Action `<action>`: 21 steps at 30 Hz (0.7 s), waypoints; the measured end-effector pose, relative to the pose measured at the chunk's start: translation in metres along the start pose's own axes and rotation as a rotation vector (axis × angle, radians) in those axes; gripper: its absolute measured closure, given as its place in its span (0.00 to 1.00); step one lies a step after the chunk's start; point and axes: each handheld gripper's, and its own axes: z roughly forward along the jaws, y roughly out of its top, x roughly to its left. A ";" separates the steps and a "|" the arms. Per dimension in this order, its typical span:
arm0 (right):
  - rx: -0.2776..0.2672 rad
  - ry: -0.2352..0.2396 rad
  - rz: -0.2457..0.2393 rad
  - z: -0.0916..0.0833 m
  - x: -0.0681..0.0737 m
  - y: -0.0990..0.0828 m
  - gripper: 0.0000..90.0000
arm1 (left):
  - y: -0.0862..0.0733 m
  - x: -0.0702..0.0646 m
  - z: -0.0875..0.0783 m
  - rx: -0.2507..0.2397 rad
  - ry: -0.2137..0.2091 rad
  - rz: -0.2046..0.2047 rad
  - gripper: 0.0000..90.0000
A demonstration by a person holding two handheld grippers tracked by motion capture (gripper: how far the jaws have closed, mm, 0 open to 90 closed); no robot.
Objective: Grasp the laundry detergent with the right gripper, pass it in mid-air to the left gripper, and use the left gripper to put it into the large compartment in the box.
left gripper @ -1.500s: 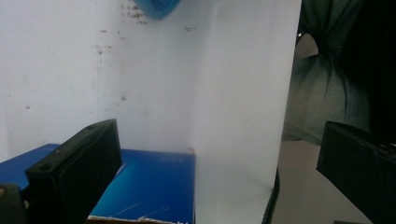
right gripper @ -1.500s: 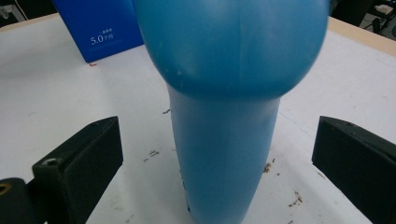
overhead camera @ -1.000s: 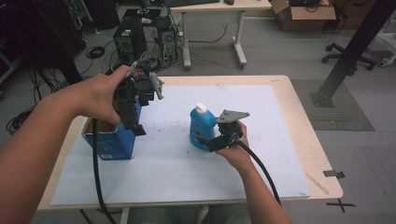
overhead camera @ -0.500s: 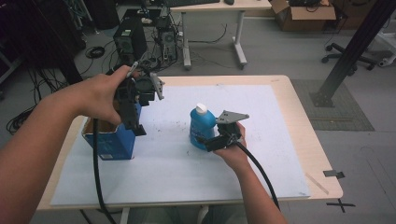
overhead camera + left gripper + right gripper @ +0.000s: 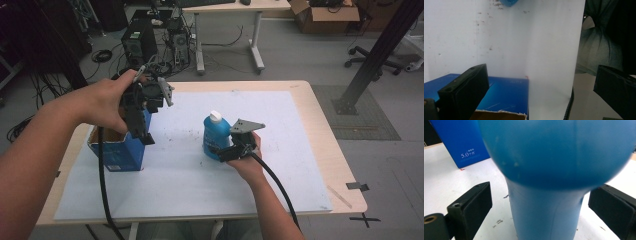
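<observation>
A blue bottle (image 5: 216, 136) with a white cap (image 5: 215, 116) stands upright on the white sheet near the table's middle. My right gripper (image 5: 222, 152) lies low on its near right side. In the right gripper view the bottle's narrow lower body (image 5: 544, 220) stands between the two jaws with a gap on each side. These jaws have just been closing a little on the bottle but do not touch it. My left gripper (image 5: 142, 135) hangs open above the open blue carton (image 5: 117, 152) at the left, with nothing between its fingers (image 5: 464, 92).
A white sheet (image 5: 280, 125) covers most of the wooden table (image 5: 320, 115). In the left gripper view the blue carton (image 5: 506, 92) shows its top edge just below the jaws. Each gripper trails a black cable toward the near table edge. Desks, computers and boxes stand on the floor beyond.
</observation>
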 end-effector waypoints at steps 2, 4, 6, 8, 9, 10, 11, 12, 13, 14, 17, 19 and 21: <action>-0.004 0.000 0.003 0.001 0.000 0.000 0.06 | 0.000 0.000 0.000 -0.001 0.000 0.000 0.00; -0.004 -0.001 0.005 0.001 0.000 0.000 0.06 | 0.000 0.000 0.000 0.002 0.000 0.001 0.00; -0.006 -0.003 0.007 0.001 0.000 -0.001 0.07 | 0.000 0.000 0.000 -0.001 0.000 -0.001 0.00; -0.010 -0.005 0.010 0.002 0.000 -0.001 0.07 | 0.000 0.000 0.000 0.000 0.000 -0.001 0.00; -0.013 -0.003 0.012 0.003 0.000 -0.001 0.07 | 0.001 0.000 0.001 0.002 -0.001 -0.001 0.00; -0.015 -0.002 0.012 0.003 0.000 -0.002 0.07 | 0.001 0.000 0.001 0.005 -0.002 -0.005 0.00; -0.015 -0.002 0.012 0.003 0.000 -0.002 0.07 | 0.001 0.000 0.001 0.005 -0.002 -0.005 0.00; -0.021 0.005 0.017 0.004 0.001 -0.002 0.07 | 0.001 0.000 0.001 0.004 -0.003 -0.002 0.00; -0.022 0.001 0.010 0.004 0.001 -0.002 0.07 | 0.001 0.000 0.001 0.004 -0.003 -0.002 0.00; -0.023 0.001 0.012 0.005 0.001 -0.003 0.07 | 0.001 0.000 0.001 0.005 -0.003 -0.003 0.00; -0.027 -0.003 0.020 0.005 0.000 -0.004 0.09 | 0.002 0.000 0.002 0.005 -0.003 -0.009 0.00; -0.023 -0.003 0.014 0.006 0.000 -0.004 0.10 | 0.002 0.000 0.002 0.007 -0.006 -0.008 0.00; -0.022 -0.003 0.010 0.006 0.001 -0.005 0.11 | 0.002 0.000 0.002 0.007 -0.007 -0.007 0.00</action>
